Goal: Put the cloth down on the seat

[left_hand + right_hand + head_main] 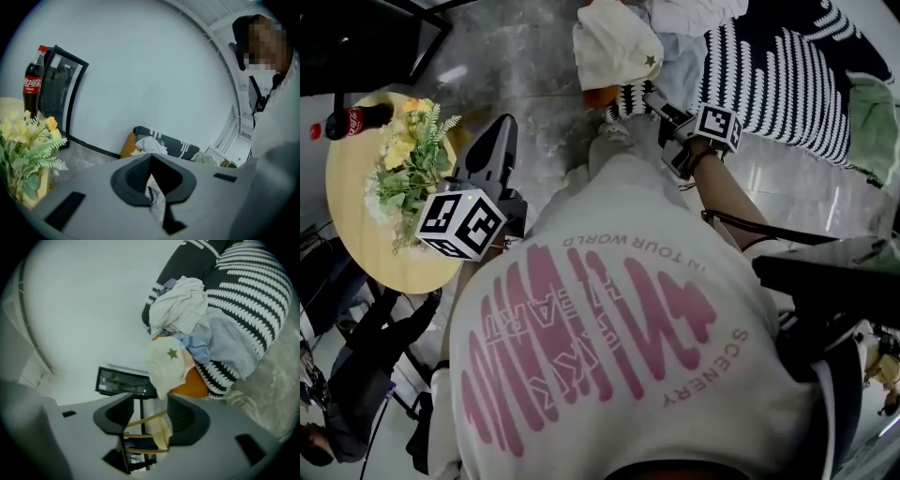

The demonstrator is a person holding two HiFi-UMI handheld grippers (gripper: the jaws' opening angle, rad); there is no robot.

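A cream cloth with a green star lies on top of a heap of clothes on the black-and-white striped seat. My right gripper reaches up to the cloth's lower edge. In the right gripper view the cream cloth hangs down between the jaws of the right gripper. The jaws stand apart, and the cloth's edge lies along the right pad only. My left gripper is held away over the floor beside the round table. In its own view the left gripper is shut on nothing.
A round wooden table with flowers and a cola bottle stands at the left. On the seat lie a white garment, a light blue one and an orange cushion. A black frame leans on the wall.
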